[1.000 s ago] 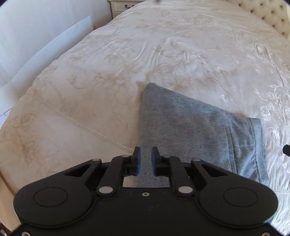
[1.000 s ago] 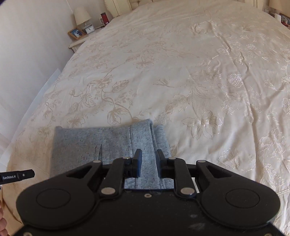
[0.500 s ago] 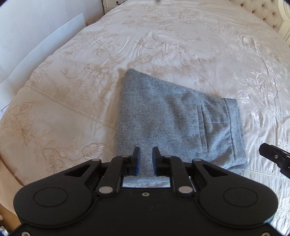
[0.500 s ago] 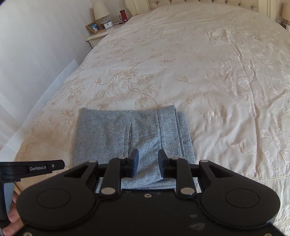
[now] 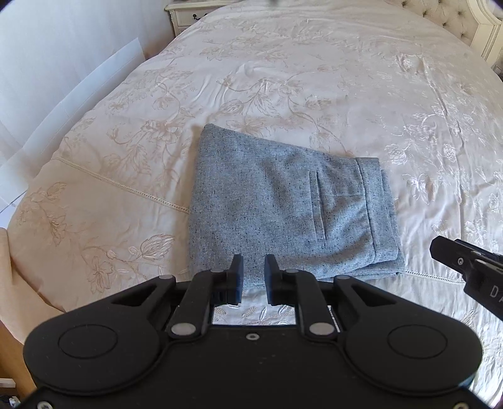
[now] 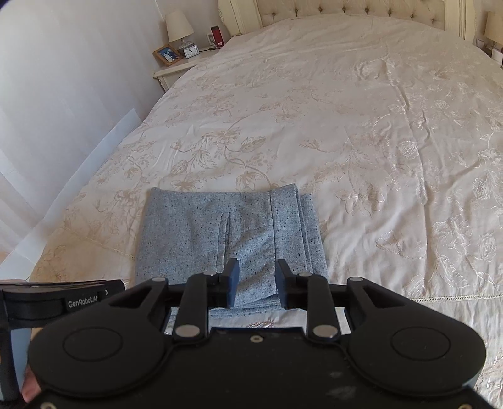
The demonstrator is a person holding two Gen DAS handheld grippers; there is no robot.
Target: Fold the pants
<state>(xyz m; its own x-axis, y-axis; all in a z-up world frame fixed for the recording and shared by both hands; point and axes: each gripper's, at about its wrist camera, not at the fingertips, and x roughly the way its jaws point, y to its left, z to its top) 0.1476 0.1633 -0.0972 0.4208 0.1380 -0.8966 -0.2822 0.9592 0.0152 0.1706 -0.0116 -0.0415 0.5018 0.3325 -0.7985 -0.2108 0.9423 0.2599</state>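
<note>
The grey speckled pants [image 5: 283,207] lie folded into a compact rectangle on the cream embroidered bedspread [image 5: 314,78], near the foot of the bed, waistband and back pocket to the right. My left gripper [image 5: 253,267] hovers over the pants' near edge, open by a narrow gap with nothing in it. In the right wrist view the same pants [image 6: 226,239] lie flat, and my right gripper [image 6: 256,270] stands open above their near edge, holding nothing. The right gripper's body [image 5: 465,264] shows at the right; the left gripper's body [image 6: 63,299] shows at the lower left.
A nightstand [image 6: 179,67] with a lamp [image 6: 179,28], photo frame and clock stands by the tufted headboard [image 6: 345,9]. A pale wall [image 6: 63,94] runs along the bed's left side. A lace seam [image 5: 125,188] crosses the bedspread under the pants.
Both grippers have drawn back and up from the pants, so the whole folded rectangle now shows. The right gripper's fingers have spread a little wider.
</note>
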